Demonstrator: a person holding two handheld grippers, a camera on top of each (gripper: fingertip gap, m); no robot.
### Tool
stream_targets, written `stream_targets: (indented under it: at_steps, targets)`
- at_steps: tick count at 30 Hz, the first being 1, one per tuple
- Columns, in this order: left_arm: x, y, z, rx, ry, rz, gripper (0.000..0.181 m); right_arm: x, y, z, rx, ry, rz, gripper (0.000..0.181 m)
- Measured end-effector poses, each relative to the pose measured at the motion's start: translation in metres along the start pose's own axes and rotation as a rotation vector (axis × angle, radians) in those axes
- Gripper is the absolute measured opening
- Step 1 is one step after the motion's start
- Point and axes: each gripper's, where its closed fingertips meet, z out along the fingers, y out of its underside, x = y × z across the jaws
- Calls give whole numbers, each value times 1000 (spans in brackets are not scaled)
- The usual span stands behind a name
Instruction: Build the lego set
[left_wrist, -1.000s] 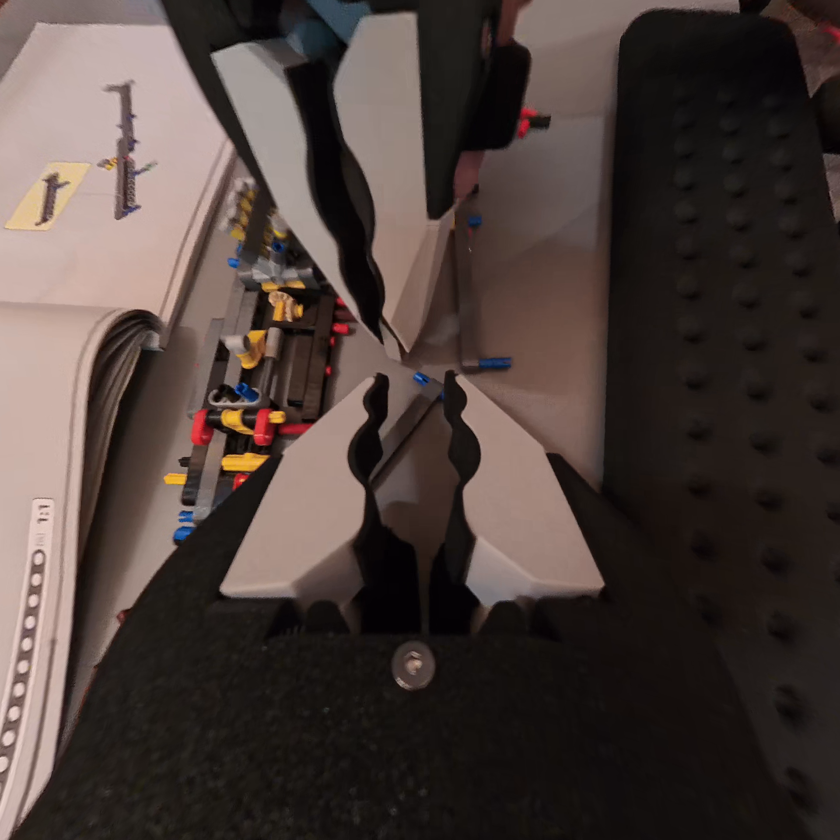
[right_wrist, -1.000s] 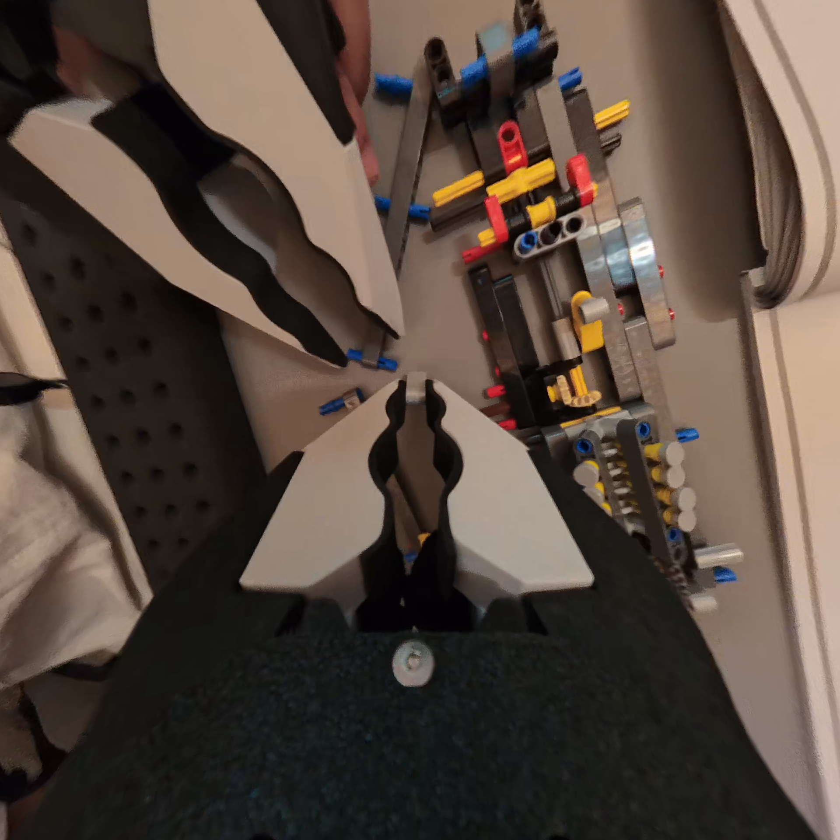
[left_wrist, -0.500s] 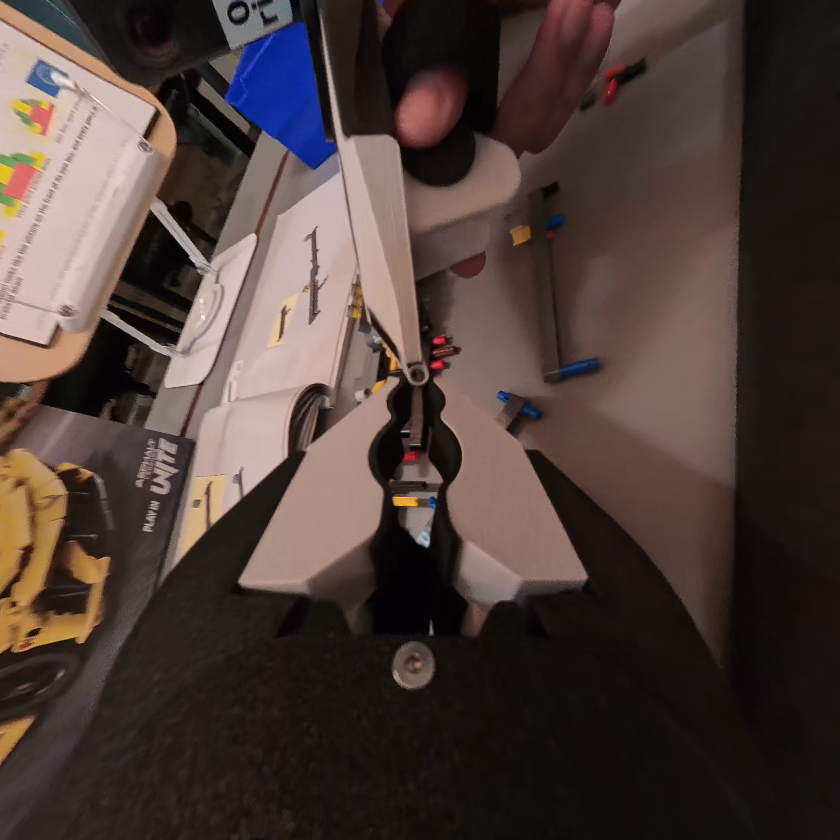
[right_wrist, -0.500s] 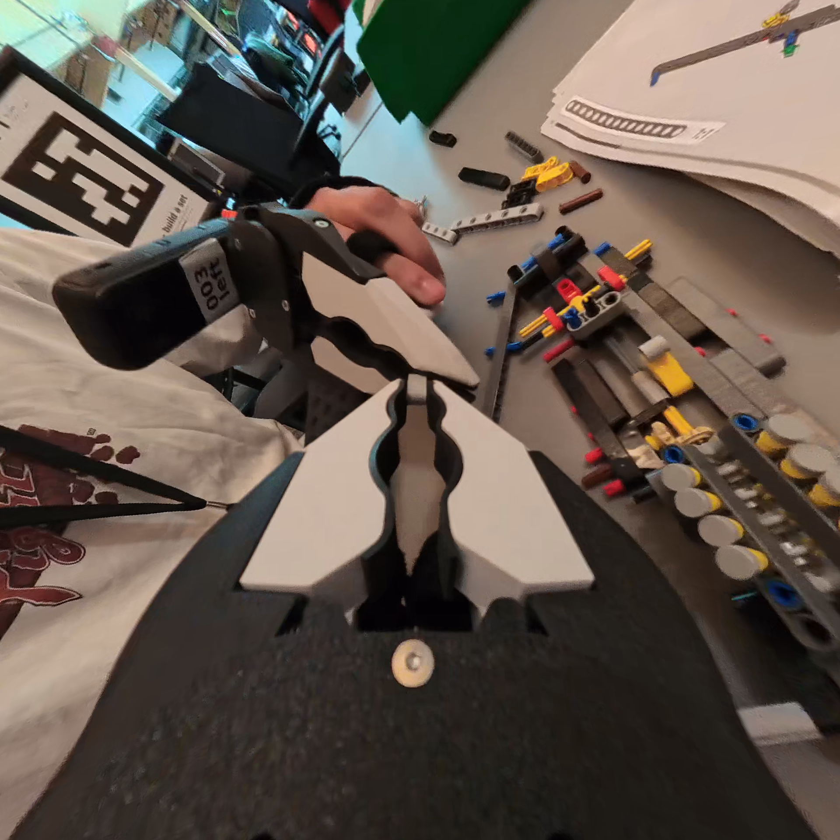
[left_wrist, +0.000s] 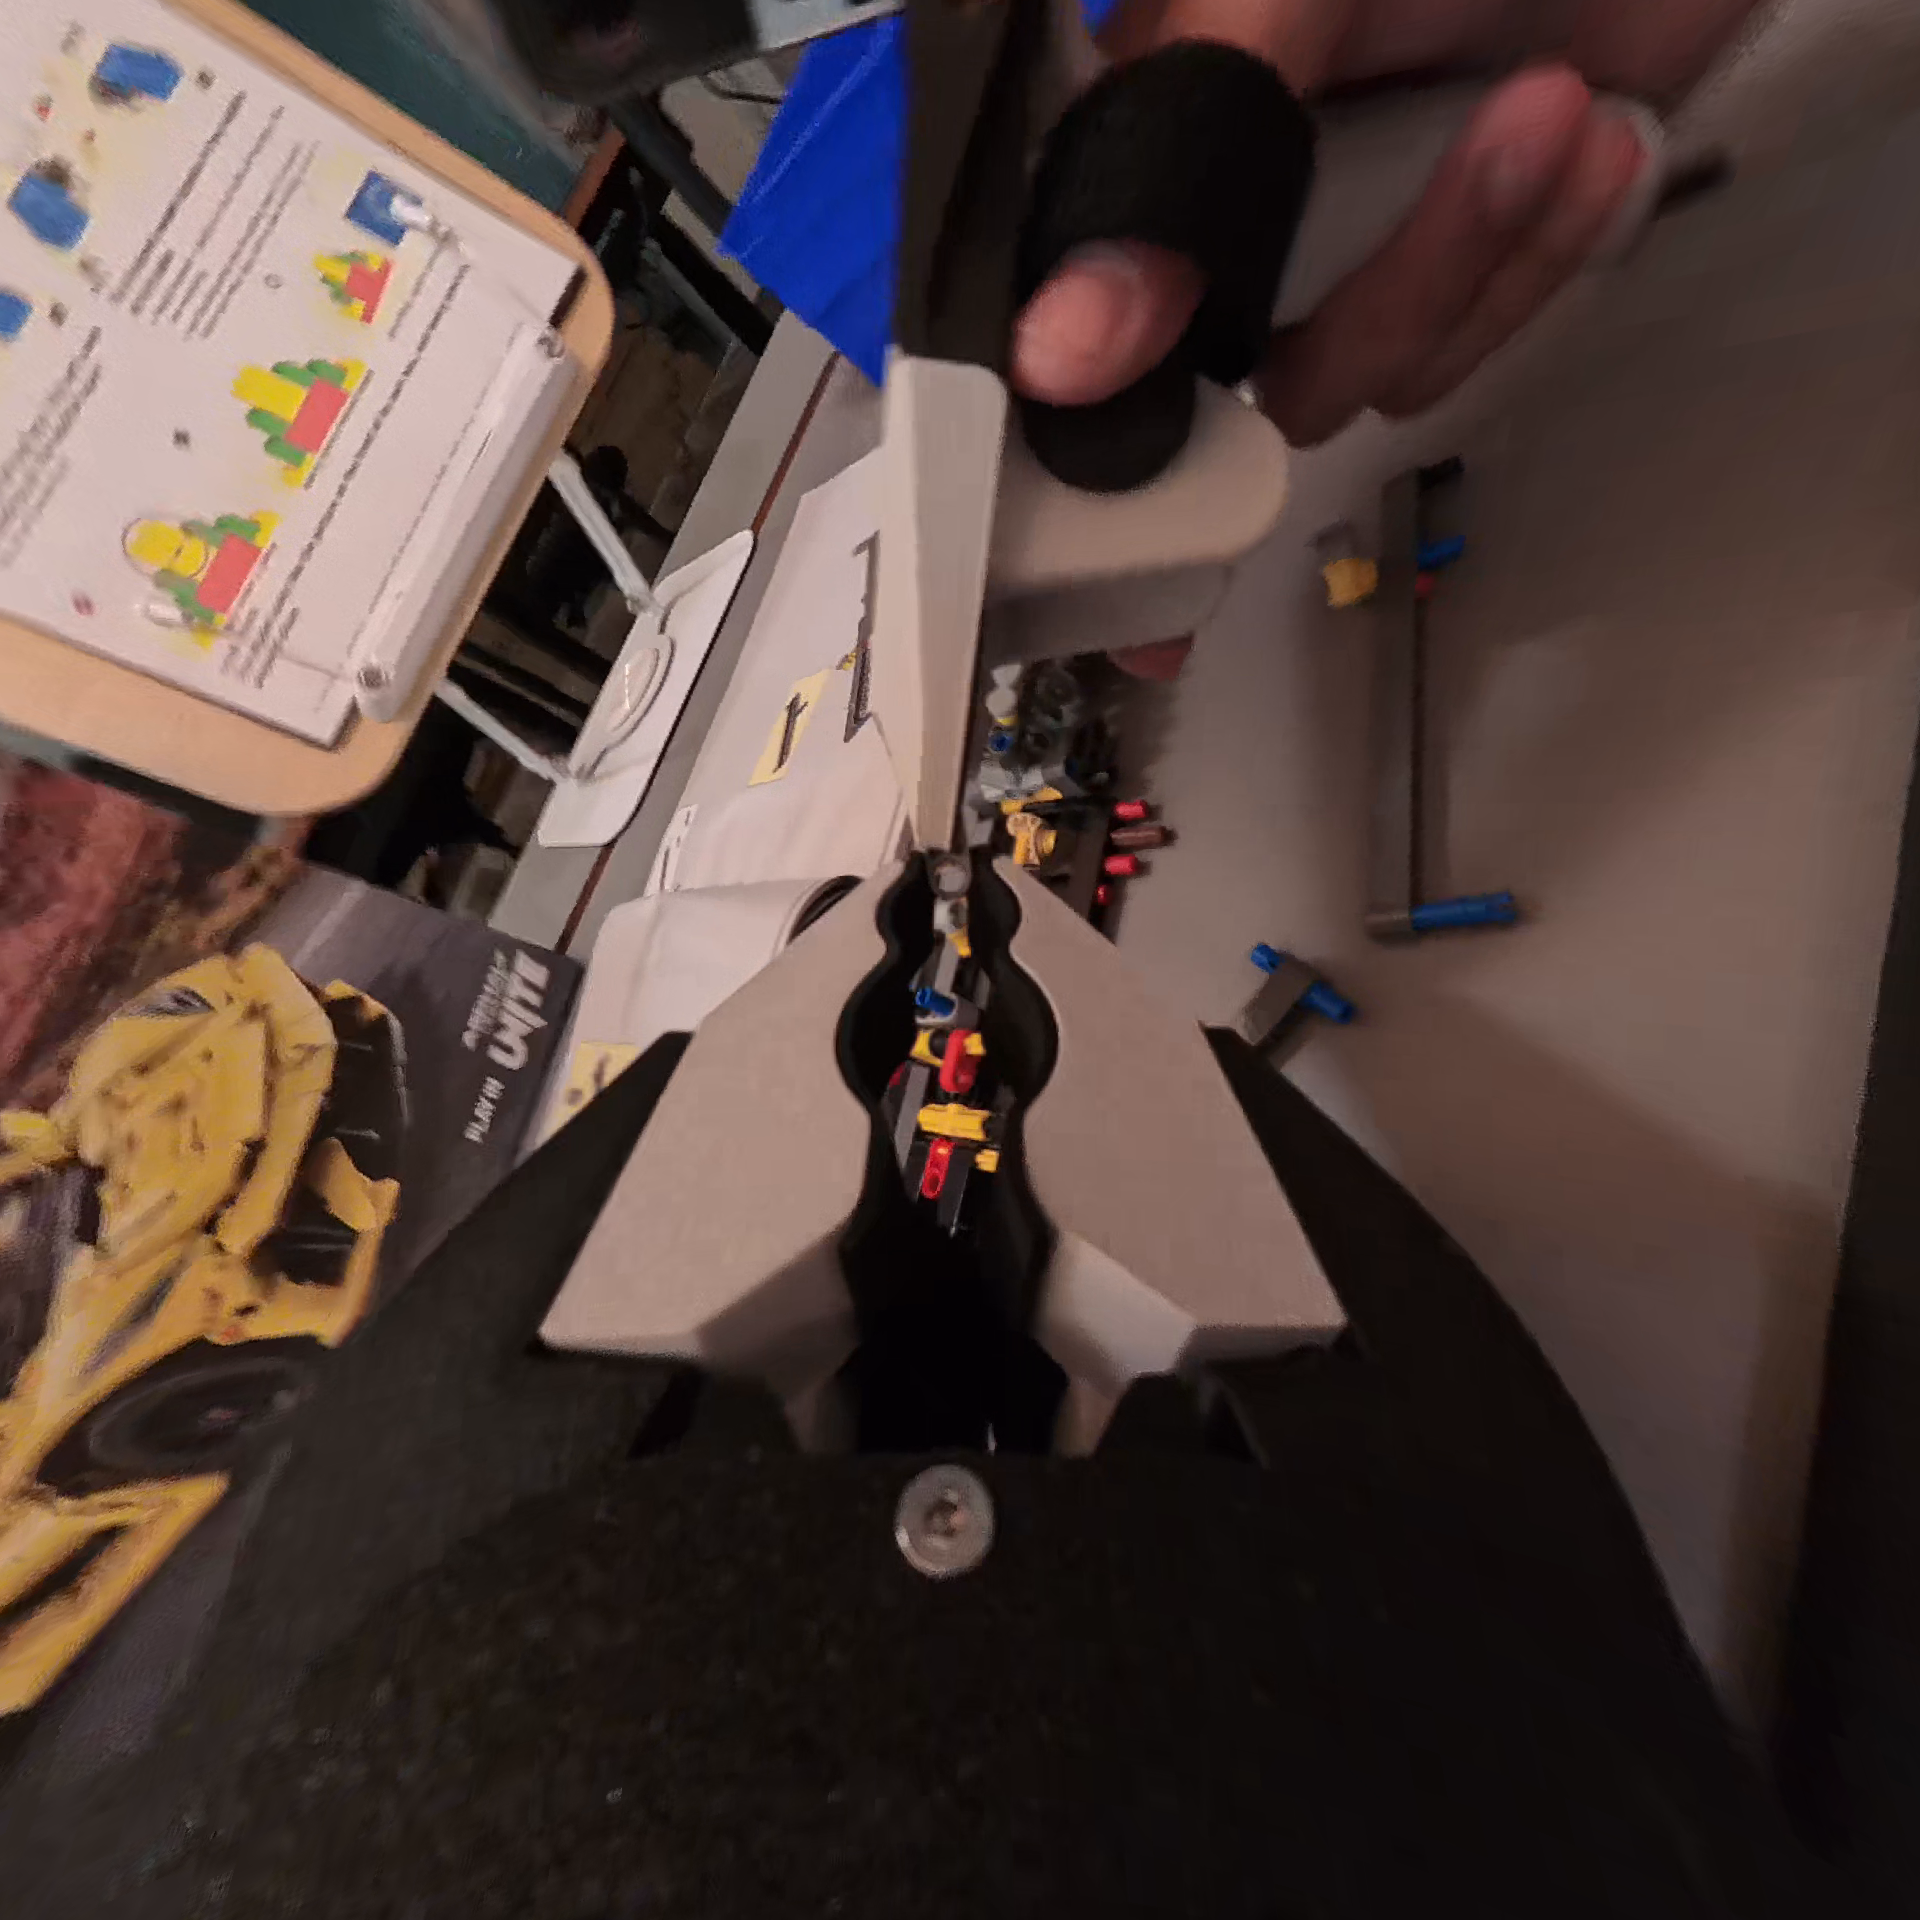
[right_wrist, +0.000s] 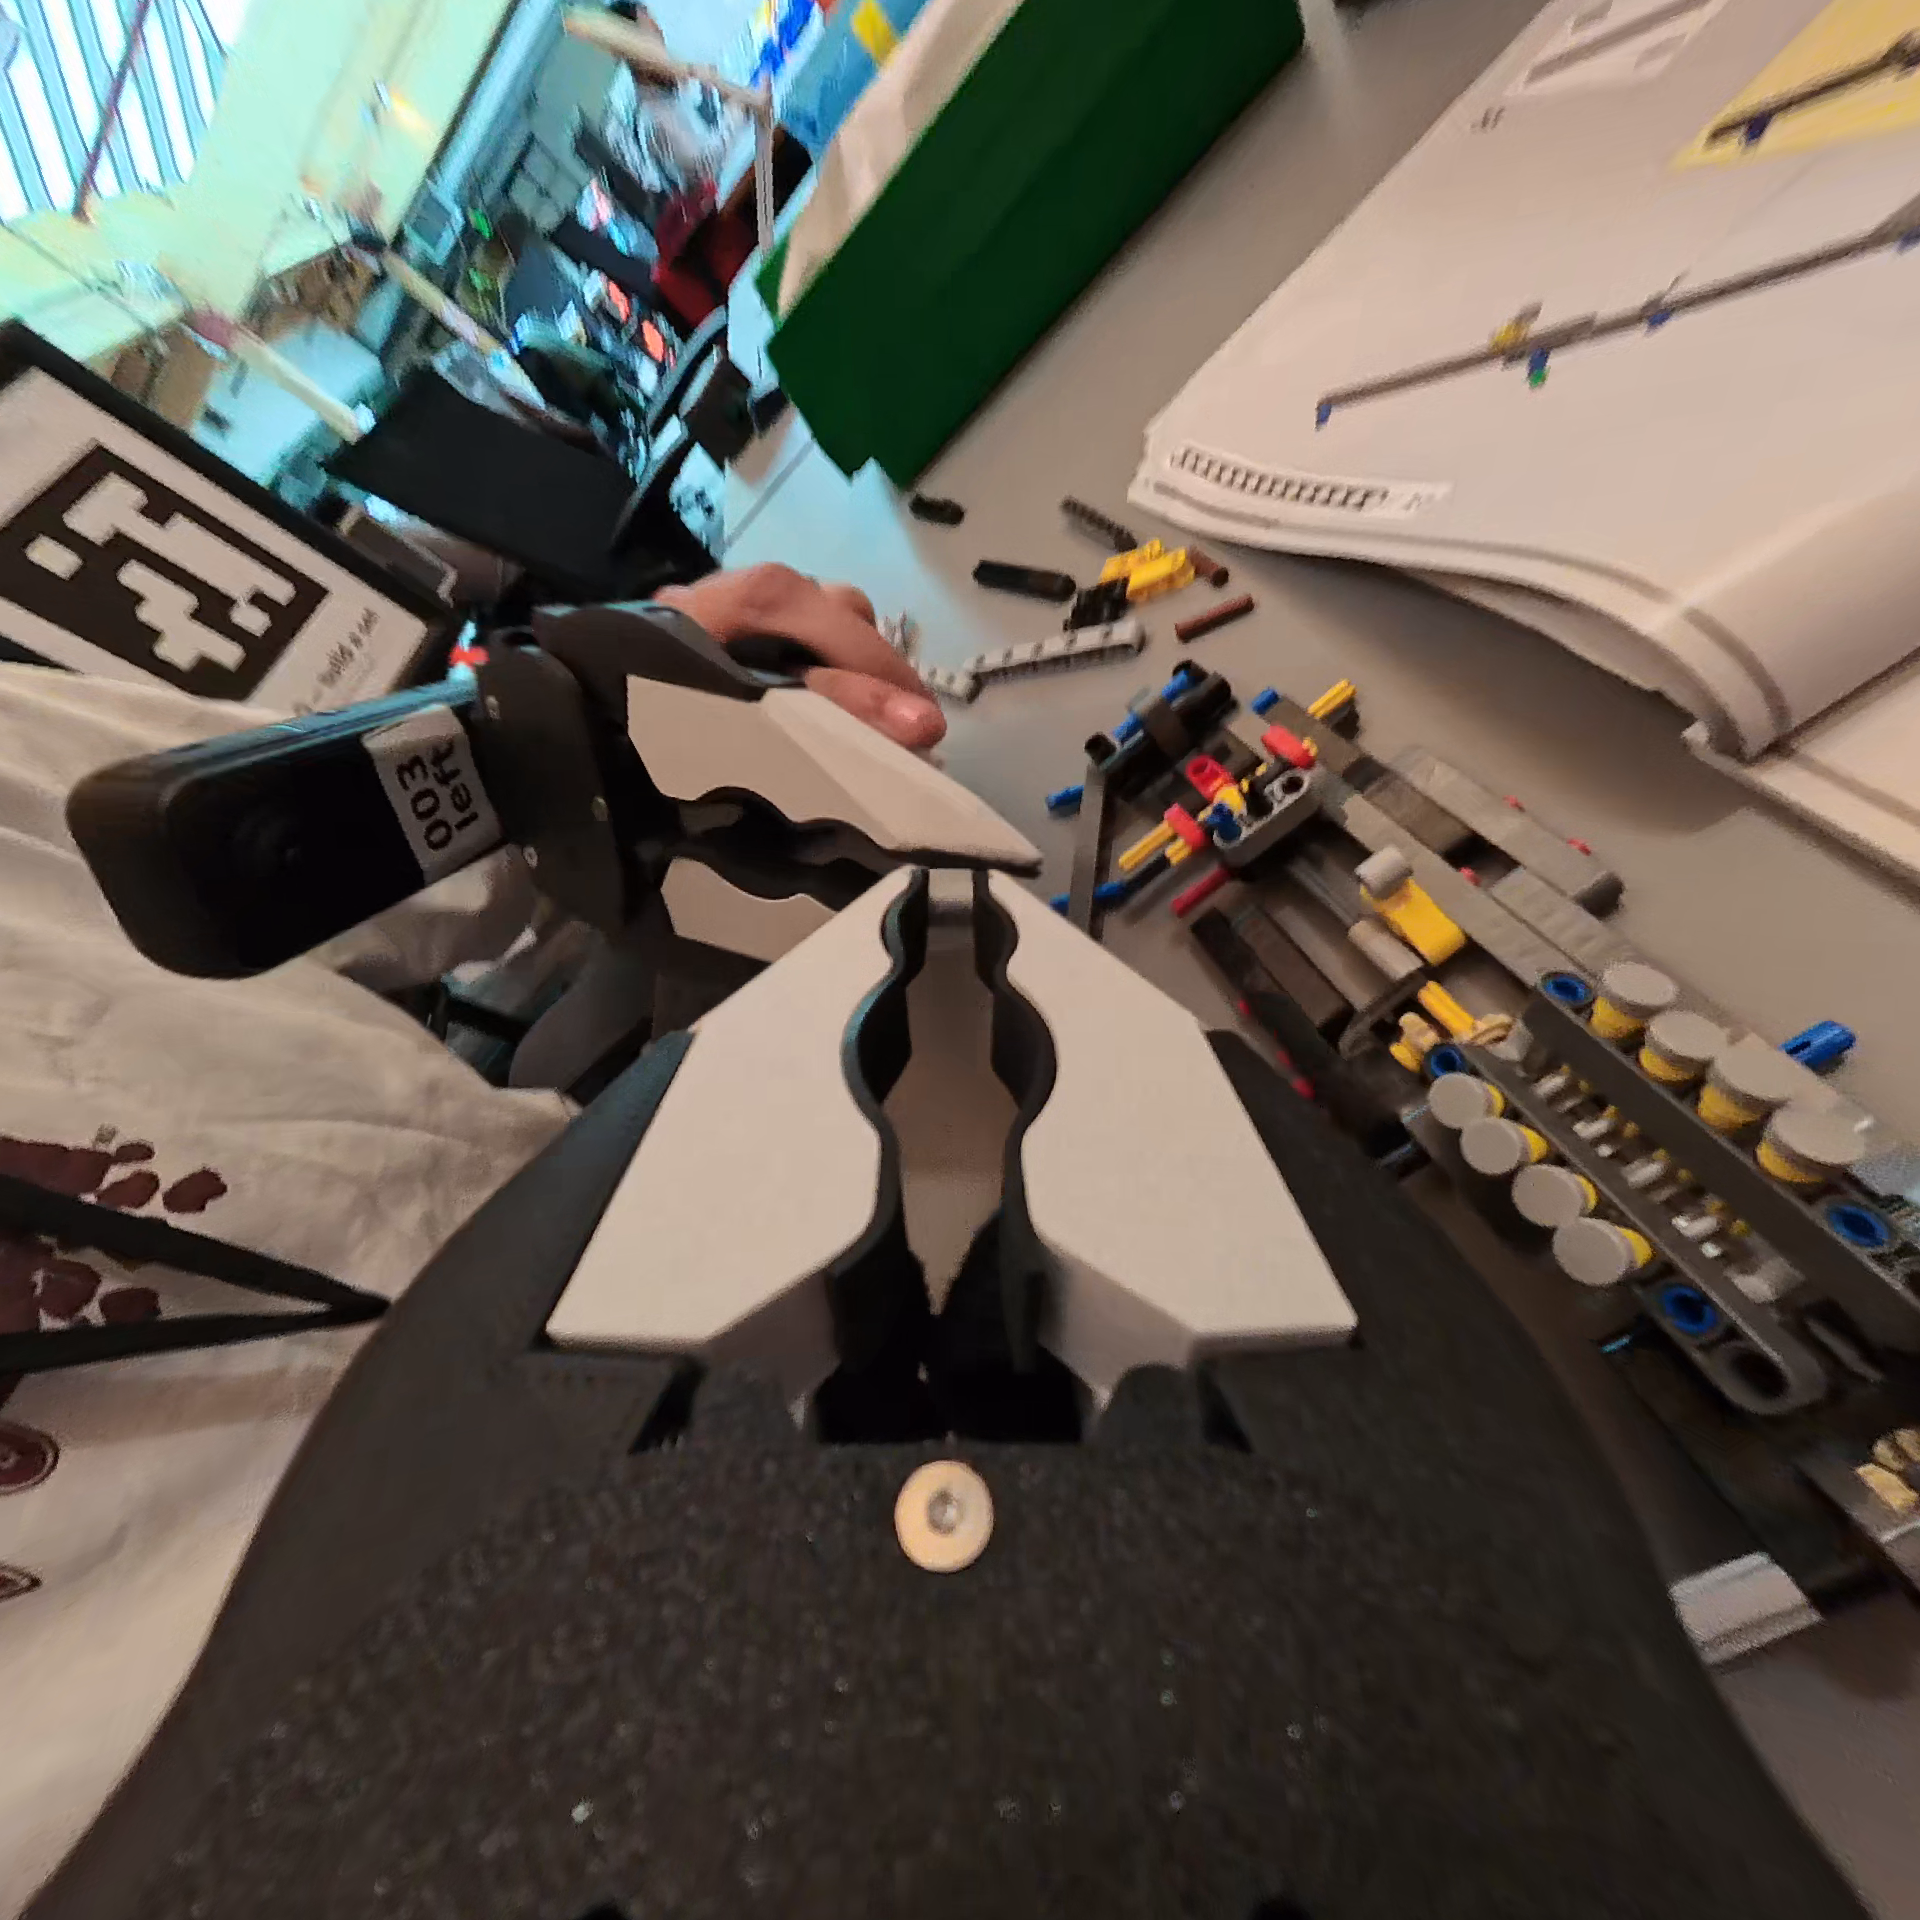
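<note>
Both tools are raised off the surface (right_wrist: 1299, 623) and meet tip to tip. The left hand-held gripper (left_wrist: 951, 883) has its jaws nearly together on a small grey piece (left_wrist: 948, 873) at the very tips, and the right hand-held gripper (right_wrist: 948, 883) is likewise closed down on what looks like the same small grey piece — though whether each truly bears on it, or only one, I cannot tell. The step in hand appears to be passing or re-seating this little part between the two tools before it goes into the build. The part-built lego assembly (right_wrist: 1455, 935) lies on the surface ahead and to the right of the right hand-held gripper, beside the open instruction booklet (right_wrist: 1558, 364); a loose grey beam with blue pins (left_wrist: 1403, 727) lies ahead-right of the left one. The next move likely calls for one tool to release cleanly — without twisting the piece askew — then carrying it down to the assembly.
</note>
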Motion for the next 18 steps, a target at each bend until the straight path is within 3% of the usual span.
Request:
stream_targets:
  at_steps: [3,8,12,16,18]
  targets:
    - [-3,-1,3,-14,28,-186,4,2,-7,-1,69,51,-27,7]
    - [10,4,5,-37,77,-171,5,7,4,0,30,118,-36,5]
    - [33,17,-6,-25,293,-87,8,21,29,-6,-155,289,-159,6]
    - [49,26,-17,-54,651,-214,23,27,51,-8,-316,370,-315,6]
    - [49,30,-16,-73,737,-223,24,30,55,-7,-355,380,-354,6]
